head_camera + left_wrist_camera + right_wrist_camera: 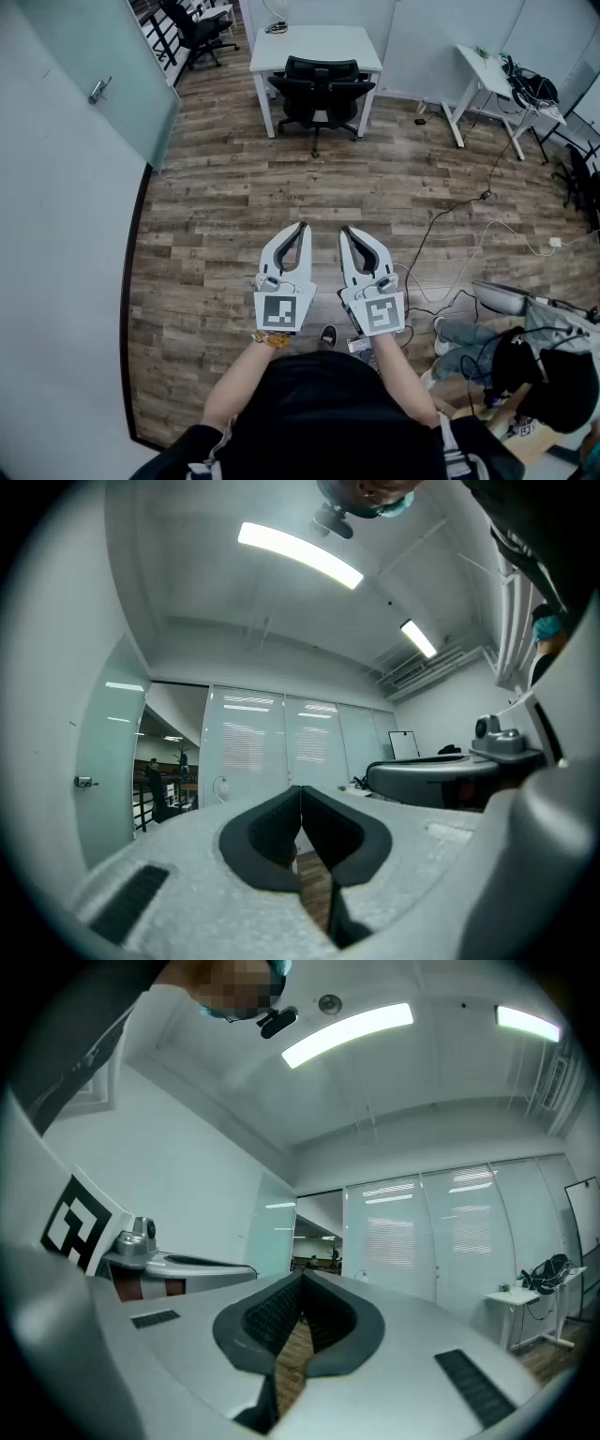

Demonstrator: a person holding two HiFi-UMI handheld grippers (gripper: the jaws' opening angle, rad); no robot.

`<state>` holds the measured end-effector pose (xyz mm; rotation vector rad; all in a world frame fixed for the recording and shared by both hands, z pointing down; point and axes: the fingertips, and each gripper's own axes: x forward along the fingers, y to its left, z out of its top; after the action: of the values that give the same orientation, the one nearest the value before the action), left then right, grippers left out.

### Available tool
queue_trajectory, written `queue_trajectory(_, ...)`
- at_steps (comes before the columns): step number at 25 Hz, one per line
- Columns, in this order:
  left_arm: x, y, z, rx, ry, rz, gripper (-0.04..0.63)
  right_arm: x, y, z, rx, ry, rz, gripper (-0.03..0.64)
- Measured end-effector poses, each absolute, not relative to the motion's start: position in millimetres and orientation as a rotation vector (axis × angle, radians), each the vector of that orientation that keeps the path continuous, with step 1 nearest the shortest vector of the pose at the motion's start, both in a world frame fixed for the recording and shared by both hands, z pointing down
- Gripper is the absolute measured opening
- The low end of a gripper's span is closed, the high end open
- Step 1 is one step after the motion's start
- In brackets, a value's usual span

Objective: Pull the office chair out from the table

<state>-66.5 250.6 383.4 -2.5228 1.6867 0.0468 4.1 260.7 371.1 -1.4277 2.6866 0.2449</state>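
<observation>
A black office chair (321,91) stands pushed under a white table (315,45) at the far end of the room in the head view. Both grippers are held side by side close to the person's body, well short of the chair. My left gripper (303,225) is shut with its tips together and nothing between them. My right gripper (344,228) is shut and empty too. In the left gripper view my left gripper (301,789) points level at glass walls, and in the right gripper view my right gripper (302,1277) points slightly upward.
Wood plank floor (309,187) stretches between me and the chair. A second white desk (487,80) stands at the right, with cables (441,225) trailing over the floor. A glass door (103,75) is at the left. A seated person (525,366) is at the near right.
</observation>
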Motion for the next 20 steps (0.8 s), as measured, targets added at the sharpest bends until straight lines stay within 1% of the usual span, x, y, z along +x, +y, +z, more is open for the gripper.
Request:
queue_trajectory(4, -46.0, 243.6, 387.5, -2.523, 1.702, 0.037, 0.018, 29.9, 249.5, 374.8, -1.455, 2.668, 0.25, 0.006)
queue_trajectory(8, -33.1, 233.6, 388.5, -2.519, 1.713, 0.047, 0.018, 35.8, 239.2, 378.1, -1.433, 2.695, 0.269, 0.008)
queue_trajectory(20, -45.9, 163.3, 392.6, -2.52, 1.677, 0.11, 0.018, 19.3, 173.8, 391.9, -1.419, 2.732, 0.233, 0.006)
